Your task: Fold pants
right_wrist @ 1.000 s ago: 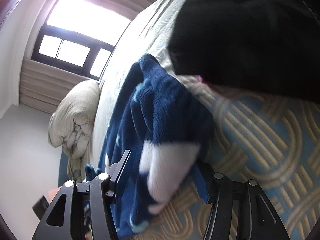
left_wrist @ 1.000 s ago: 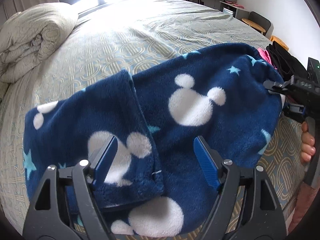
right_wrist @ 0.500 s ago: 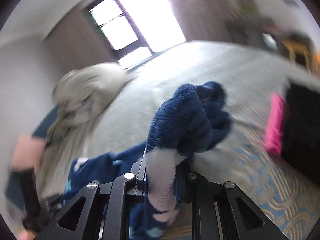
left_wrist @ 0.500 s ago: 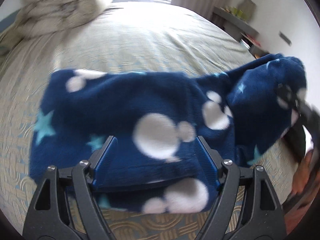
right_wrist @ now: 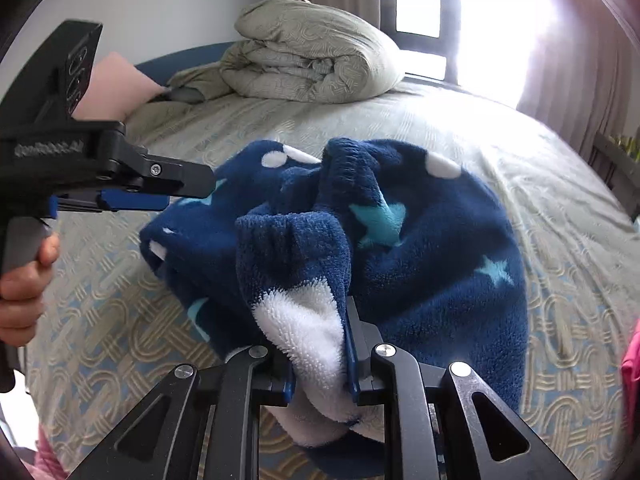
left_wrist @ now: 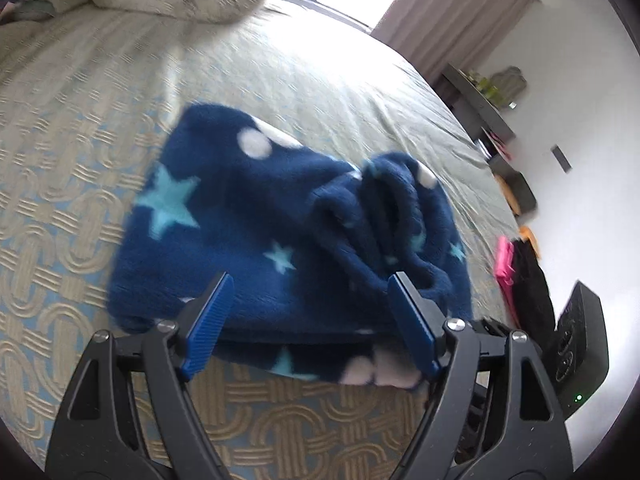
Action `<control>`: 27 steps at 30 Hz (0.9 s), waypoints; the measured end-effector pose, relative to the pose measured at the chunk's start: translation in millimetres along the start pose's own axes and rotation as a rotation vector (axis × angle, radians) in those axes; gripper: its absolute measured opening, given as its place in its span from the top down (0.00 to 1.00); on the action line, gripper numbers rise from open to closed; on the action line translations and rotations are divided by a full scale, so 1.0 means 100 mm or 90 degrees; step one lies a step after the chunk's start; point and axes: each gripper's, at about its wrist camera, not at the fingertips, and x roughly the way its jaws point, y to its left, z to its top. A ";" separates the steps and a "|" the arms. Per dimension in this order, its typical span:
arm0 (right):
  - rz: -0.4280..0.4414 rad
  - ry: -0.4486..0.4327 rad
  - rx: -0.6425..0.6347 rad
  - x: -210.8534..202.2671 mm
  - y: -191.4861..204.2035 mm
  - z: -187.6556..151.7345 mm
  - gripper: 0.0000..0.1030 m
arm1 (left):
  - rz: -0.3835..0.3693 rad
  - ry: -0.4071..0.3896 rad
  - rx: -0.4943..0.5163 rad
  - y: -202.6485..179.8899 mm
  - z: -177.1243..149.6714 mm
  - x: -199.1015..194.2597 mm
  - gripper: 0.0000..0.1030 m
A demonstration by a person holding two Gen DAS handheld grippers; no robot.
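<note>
The navy fleece pants (left_wrist: 260, 240) with white mouse heads and light-blue stars lie bunched and folded over on the bed. My left gripper (left_wrist: 308, 320) is open, its blue pads on either side of the near edge of the pants. In the right wrist view it (right_wrist: 160, 196) hovers at the pants' left side. My right gripper (right_wrist: 320, 360) is shut on a bunched end of the pants (right_wrist: 304, 280), held over the rest of the garment.
The bed (left_wrist: 80, 160) has a beige and blue patterned cover. A rolled duvet (right_wrist: 312, 52) lies at the head by the window. Pink and black clothes (left_wrist: 520, 272) sit at the bed's right edge, with shelves and a desk (left_wrist: 480, 104) beyond.
My right gripper has carried the gripped end of the pants across toward the left gripper, doubling the garment over. The left gripper stayed open at the near edge.
</note>
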 end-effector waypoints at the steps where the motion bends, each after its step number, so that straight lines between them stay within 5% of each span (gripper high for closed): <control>1: -0.002 0.004 -0.003 -0.03 -0.01 -0.03 0.79 | -0.008 0.007 0.004 -0.03 -0.01 0.04 0.23; 10: 0.096 0.012 0.016 -0.31 -0.07 -0.23 0.46 | -0.038 0.040 0.007 -0.18 -0.08 0.21 0.23; 17: 0.176 -0.010 0.123 -0.60 -0.49 -0.37 0.43 | -0.066 0.050 -0.023 -0.17 -0.06 0.28 0.22; 22: 0.134 -0.021 0.240 -0.67 -0.94 -0.47 0.40 | -0.098 0.057 -0.039 -0.23 -0.04 0.31 0.22; 27: 0.132 -0.011 0.326 -0.61 -1.20 -0.60 0.40 | -0.061 0.100 0.021 -0.50 -0.05 0.61 0.22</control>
